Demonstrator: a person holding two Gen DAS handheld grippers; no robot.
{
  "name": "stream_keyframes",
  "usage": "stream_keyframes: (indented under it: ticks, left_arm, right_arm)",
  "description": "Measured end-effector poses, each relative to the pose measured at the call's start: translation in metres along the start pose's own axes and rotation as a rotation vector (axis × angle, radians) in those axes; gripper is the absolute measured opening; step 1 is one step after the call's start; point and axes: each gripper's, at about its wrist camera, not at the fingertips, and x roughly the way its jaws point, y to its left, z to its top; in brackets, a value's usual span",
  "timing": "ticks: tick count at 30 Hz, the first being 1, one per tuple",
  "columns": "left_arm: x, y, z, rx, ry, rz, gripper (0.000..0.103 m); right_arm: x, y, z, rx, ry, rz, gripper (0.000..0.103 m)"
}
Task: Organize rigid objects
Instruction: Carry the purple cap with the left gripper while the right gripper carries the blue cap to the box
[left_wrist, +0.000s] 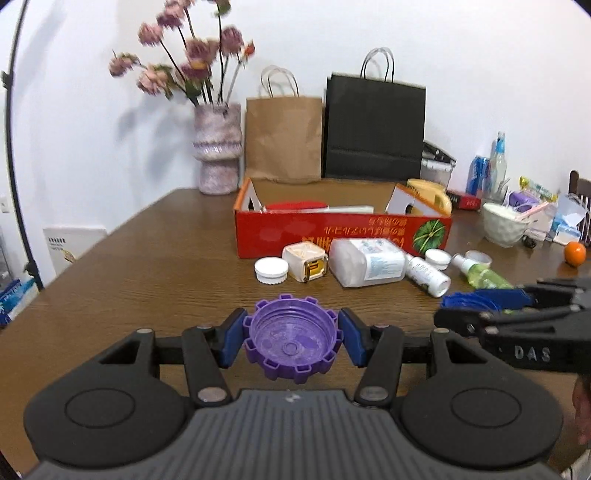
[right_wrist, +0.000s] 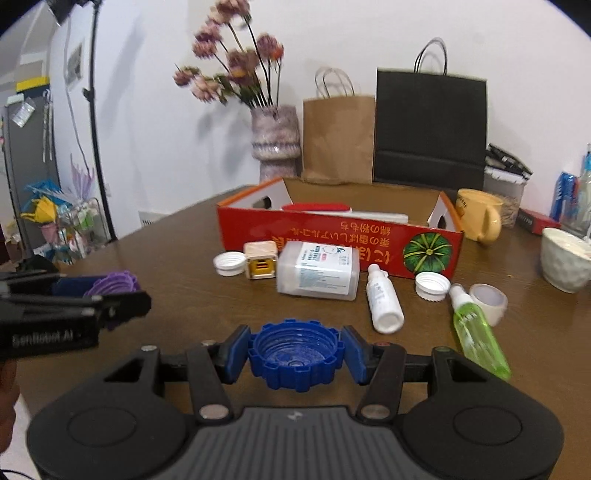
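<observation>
My left gripper (left_wrist: 291, 341) is shut on a purple toothed cap (left_wrist: 291, 345), open side toward the camera, above the wooden table (left_wrist: 147, 266). My right gripper (right_wrist: 295, 352) is shut on a blue toothed cap (right_wrist: 295, 354); it shows at the right of the left wrist view (left_wrist: 476, 314). The left gripper with the purple cap (right_wrist: 114, 284) shows at the left of the right wrist view. Ahead stands an open red cardboard box (left_wrist: 343, 232), also in the right wrist view (right_wrist: 332, 236).
Before the box lie white caps (right_wrist: 231, 264), a cream square jar (right_wrist: 260, 260), a clear white container (right_wrist: 319, 271), a small white bottle (right_wrist: 384, 301), a green spray bottle (right_wrist: 478, 332) and a tape roll (right_wrist: 487, 297). Vase, paper bags, mug, bowl and an orange stand behind.
</observation>
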Motion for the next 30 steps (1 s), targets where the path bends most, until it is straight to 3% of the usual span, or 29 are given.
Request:
stream_keyframes:
  ticks: [10, 16, 23, 30]
  left_arm:
    - [-0.105, -0.012, -0.003, -0.016, -0.158, 0.043, 0.056]
    - [-0.157, -0.014, -0.009, -0.031, -0.225, 0.017, 0.056]
    - [-0.182, -0.016, -0.008, -0.022, -0.278, 0.010, 0.056]
    - [-0.175, -0.016, -0.006, -0.031, -0.269, 0.002, 0.056]
  right_arm:
    - [-0.116, 0.018, -0.028, 0.026, -0.199, -0.072, 0.053]
    - [-0.170, 0.031, -0.039, 0.011, -0.275, -0.104, 0.053]
    - [-0.192, 0.038, -0.044, 0.013, -0.303, -0.106, 0.053]
    - [-0.188, 0.032, -0.042, 0.020, -0.305, -0.114, 0.053]
